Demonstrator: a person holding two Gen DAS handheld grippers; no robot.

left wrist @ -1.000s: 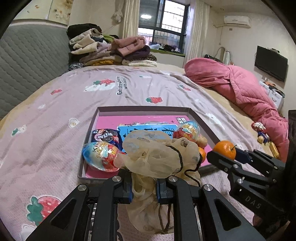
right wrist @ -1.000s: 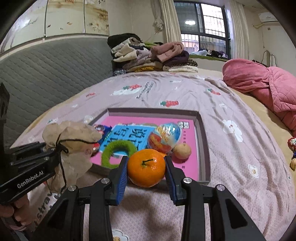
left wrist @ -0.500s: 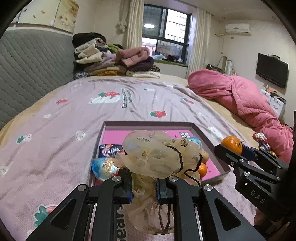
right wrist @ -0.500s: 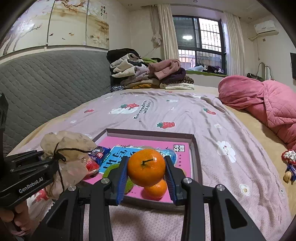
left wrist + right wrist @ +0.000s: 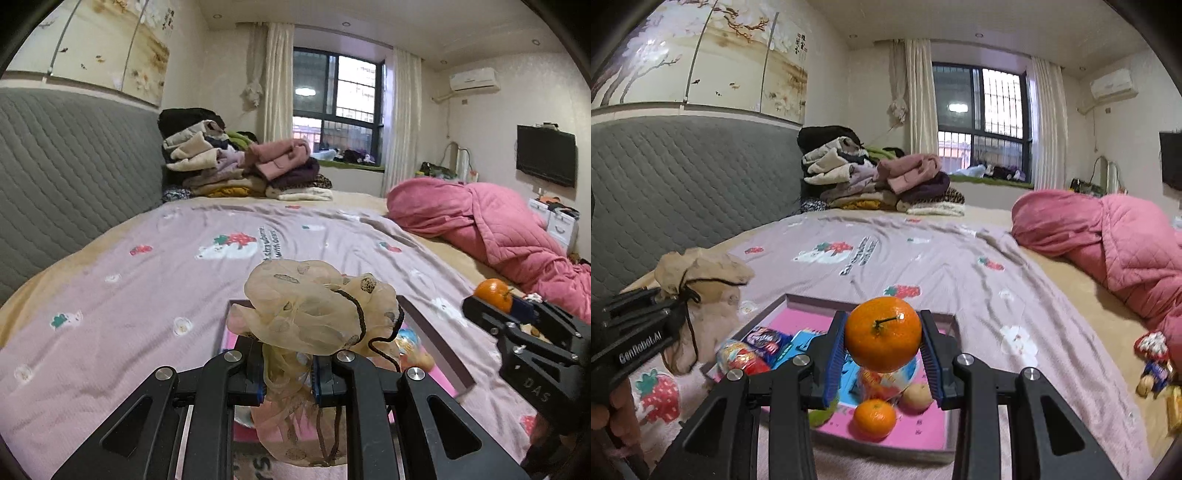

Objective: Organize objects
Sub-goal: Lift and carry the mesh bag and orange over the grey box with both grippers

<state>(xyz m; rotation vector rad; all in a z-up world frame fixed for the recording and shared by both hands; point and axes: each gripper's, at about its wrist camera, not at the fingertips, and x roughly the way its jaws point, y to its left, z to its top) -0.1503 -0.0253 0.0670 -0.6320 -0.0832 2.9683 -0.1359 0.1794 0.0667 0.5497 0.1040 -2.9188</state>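
Observation:
My left gripper [image 5: 288, 373] is shut on the neck of a sheer beige drawstring pouch [image 5: 314, 306], which bunches up above its pads and hangs down below them. My right gripper [image 5: 882, 347] is shut on a mandarin [image 5: 882, 339], held above the shallow grey tray [image 5: 951, 376] with a pink floor. In the tray lie a second mandarin [image 5: 874, 419], foil-wrapped eggs [image 5: 740, 358], a candy packet [image 5: 762, 338], a blue card and a small pale fruit [image 5: 916, 397]. In the left wrist view the right gripper with its mandarin [image 5: 493, 295] shows at the right. The pouch [image 5: 701, 275] shows at the left in the right wrist view.
The tray lies on a lilac strawberry-print bedspread [image 5: 147, 280]. A pile of folded clothes [image 5: 240, 170] sits at the bed's far end, and a pink quilt [image 5: 491, 225] is heaped on the right. Small wrapped toys [image 5: 1154, 360] lie on the bed right of the tray. A grey padded headboard [image 5: 683, 192] runs along the left.
Both grippers have risen and tipped up with their loads still held. The tray has dropped lower in both views and more of the room shows.

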